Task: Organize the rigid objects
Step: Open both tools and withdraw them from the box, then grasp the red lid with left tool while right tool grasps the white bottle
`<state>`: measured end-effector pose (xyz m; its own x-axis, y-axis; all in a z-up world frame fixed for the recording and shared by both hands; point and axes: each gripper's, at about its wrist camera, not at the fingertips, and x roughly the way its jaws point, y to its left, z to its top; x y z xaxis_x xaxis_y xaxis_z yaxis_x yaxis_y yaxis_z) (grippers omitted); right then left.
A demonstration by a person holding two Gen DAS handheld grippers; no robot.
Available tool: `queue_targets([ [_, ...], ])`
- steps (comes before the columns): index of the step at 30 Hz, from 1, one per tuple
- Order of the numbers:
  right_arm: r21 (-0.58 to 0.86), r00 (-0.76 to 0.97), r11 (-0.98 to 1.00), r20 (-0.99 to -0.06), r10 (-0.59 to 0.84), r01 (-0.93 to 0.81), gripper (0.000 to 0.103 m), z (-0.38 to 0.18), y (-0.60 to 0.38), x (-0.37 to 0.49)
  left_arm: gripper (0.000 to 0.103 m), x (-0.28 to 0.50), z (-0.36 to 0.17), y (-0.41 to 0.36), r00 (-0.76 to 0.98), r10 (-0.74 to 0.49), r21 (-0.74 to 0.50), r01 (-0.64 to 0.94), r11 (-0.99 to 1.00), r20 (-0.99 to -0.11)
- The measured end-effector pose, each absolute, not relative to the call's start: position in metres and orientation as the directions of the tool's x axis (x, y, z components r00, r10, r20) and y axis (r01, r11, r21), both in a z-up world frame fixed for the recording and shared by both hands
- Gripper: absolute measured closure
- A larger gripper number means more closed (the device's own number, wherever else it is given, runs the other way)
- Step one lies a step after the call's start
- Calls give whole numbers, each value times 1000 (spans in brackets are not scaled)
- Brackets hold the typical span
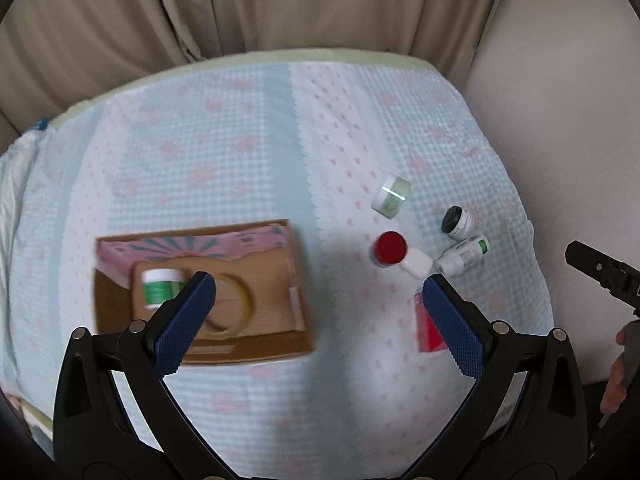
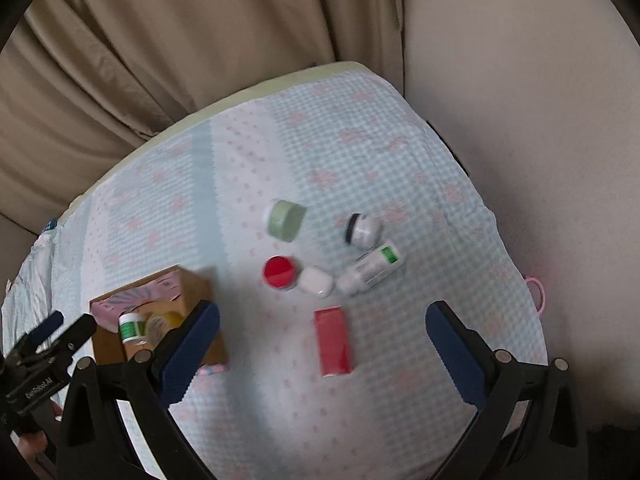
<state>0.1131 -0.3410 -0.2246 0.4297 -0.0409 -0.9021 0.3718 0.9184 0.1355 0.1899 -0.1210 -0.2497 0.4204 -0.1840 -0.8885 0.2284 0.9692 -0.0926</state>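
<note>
1. The left gripper (image 1: 320, 292) stands wide open and holds nothing; its blue pads (image 1: 188, 320) are ribbed rubber on black plastic arms.
2. The right gripper (image 2: 322, 320) is likewise spread wide and empty above the red rectangular box (image 2: 334, 342).
3. The brown cardboard box (image 1: 296, 280) lies beneath the left fingers, holding a green-labelled white jar (image 1: 160, 286) and a translucent yellow tape ring (image 1: 236, 308).
4. Loose on the quilted, waffle-textured cloth (image 1: 240, 160): a red-lidded round jar (image 2: 280, 272), a smooth white rounded case (image 2: 318, 280) touching it, a white bottle (image 2: 370, 268) on its side, a black-capped jar (image 2: 362, 230) and a pale green round tin (image 2: 286, 220).
</note>
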Motion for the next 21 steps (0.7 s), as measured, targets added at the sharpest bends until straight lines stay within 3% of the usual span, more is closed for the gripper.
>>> queue_targets([
  [12,202,328,841,-944,31,501,0,-328,-420,159,0,234,-361,-229,288,-156,-70,289,955,-945],
  [21,246,266,668,-961,74,703,1,-412,-444,175,0,263,-444,-252,229,-134,-71,266,961,-964],
])
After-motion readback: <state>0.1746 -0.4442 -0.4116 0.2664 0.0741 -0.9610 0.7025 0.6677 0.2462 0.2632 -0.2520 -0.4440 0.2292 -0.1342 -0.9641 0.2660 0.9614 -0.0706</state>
